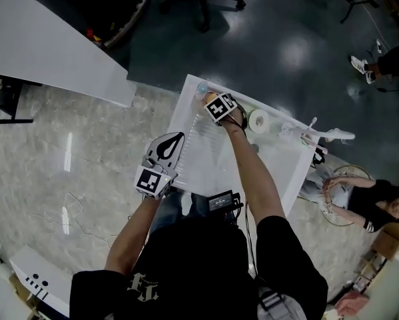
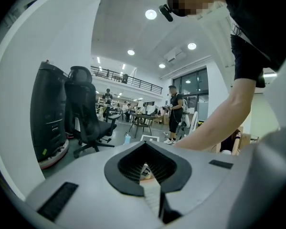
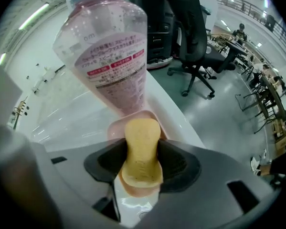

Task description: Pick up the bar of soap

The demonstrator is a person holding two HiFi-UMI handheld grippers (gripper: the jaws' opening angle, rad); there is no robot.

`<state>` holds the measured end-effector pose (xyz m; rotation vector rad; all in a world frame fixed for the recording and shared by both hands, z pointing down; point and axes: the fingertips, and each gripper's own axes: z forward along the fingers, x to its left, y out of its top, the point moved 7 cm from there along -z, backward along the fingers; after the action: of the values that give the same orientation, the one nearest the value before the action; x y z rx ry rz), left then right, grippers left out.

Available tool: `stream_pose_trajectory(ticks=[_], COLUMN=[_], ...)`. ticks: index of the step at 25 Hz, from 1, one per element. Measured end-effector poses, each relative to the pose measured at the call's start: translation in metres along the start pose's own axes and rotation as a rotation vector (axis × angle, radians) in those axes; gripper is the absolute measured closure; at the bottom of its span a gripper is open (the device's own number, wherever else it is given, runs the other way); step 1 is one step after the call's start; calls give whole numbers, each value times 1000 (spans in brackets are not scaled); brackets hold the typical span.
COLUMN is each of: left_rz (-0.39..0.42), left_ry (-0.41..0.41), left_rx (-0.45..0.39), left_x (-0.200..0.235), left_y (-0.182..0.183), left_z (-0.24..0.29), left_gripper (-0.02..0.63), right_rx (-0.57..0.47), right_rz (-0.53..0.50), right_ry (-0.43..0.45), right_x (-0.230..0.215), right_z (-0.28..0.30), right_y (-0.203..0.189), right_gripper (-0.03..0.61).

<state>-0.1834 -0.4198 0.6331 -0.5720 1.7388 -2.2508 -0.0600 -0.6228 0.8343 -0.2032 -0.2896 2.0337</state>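
In the right gripper view a yellow-orange bar of soap [image 3: 142, 149] lies in a pink soap dish [image 3: 115, 124] on the white sink top. My right gripper [image 3: 142, 162] straddles the bar, one jaw on each side, close to its waist, and stands open. A clear bottle with pink liquid [image 3: 111, 51] stands just behind the dish. In the head view the right gripper [image 1: 219, 107] is at the sink's far corner, beside the bottle [image 1: 202, 87]. The left gripper [image 1: 166, 151] hovers over the sink's left edge, shut and empty, its jaws [image 2: 146, 168] meeting at the tips.
The white sink top [image 1: 206, 162] holds a roll of tape [image 1: 258, 121] and a white fixture [image 1: 329, 135] along its far right edge. A person sits on the floor at the right [image 1: 379, 202]. A white desk [image 1: 46, 45] and an office chair [image 1: 206, 5] stand beyond.
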Motion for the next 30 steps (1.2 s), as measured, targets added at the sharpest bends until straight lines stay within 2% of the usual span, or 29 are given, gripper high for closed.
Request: stream_pose_trajectory(ticks=[5,13,17,24,30], left_rz=[-17,-10,-5,4,25], left_ry=[-12,-20,-13,-15,-48], left_rx=[-36,-34,-37,-47,-59], left_x=[5,3,7,8,-1], left_y=[-4,-4,-2,-1,3], left_z=[3,9,3,-11,-35], left_gripper=[606,606,606,606,606], right_rx=[22,-56,-92,-213,-368], right_rz=[-23,-8,-23,-10,42], right_ry=[5,4,-34,-124,-162], right_x=[1,0,1,13,50], right_z=[0,-2,-9,-41,-99], right_y=[4,-4,-5,-4,-10], right_gripper=[390,379,379,379,379])
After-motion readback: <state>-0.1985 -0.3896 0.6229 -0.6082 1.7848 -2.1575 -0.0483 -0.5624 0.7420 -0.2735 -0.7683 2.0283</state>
